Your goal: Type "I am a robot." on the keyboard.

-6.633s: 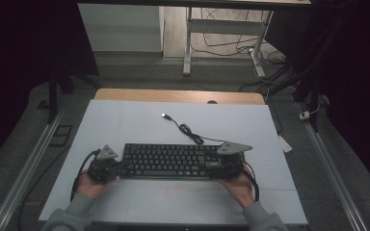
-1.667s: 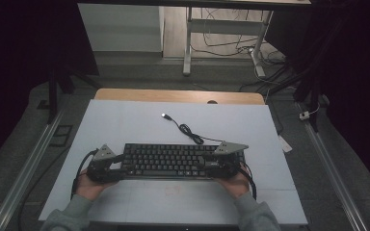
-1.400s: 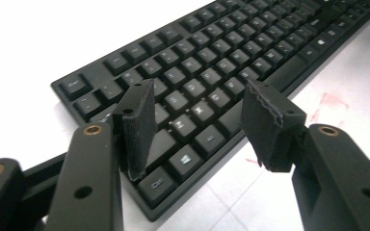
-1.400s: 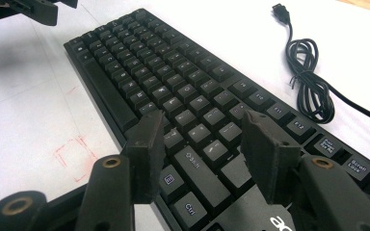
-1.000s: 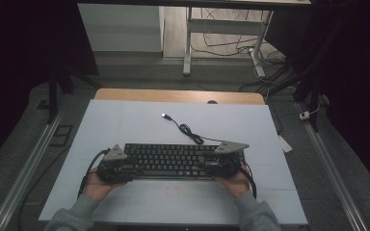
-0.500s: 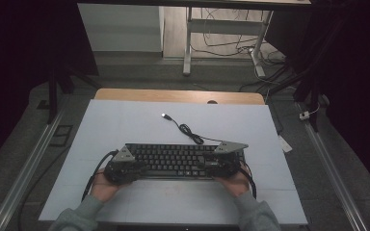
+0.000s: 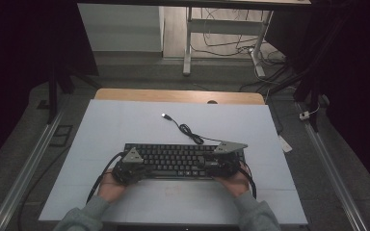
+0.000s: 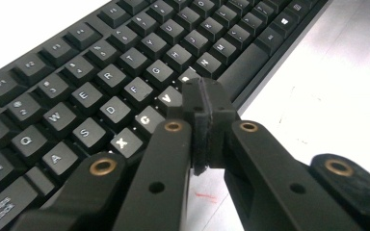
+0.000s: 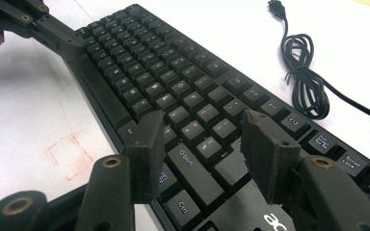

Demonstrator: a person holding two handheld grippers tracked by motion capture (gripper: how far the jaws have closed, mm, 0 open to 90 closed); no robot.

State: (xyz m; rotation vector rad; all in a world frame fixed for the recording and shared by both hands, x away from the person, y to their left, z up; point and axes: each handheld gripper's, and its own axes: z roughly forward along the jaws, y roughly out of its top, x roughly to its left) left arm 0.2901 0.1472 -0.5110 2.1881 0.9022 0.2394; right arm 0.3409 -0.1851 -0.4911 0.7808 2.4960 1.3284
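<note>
The black keyboard (image 7: 178, 161) lies flat on the white counter (image 7: 125, 120), near its front edge, cable (image 7: 188, 131) trailing off behind it. My left gripper (image 8: 207, 96) has just been closing and is now clenched, pads pressed together with nothing between them, tip poised over the lower letter row beside the V key. My right gripper (image 9: 200, 137) stands released, jaws apart above the keys at the keyboard's right end, near Shift and Ctrl, grasping nothing.
</note>
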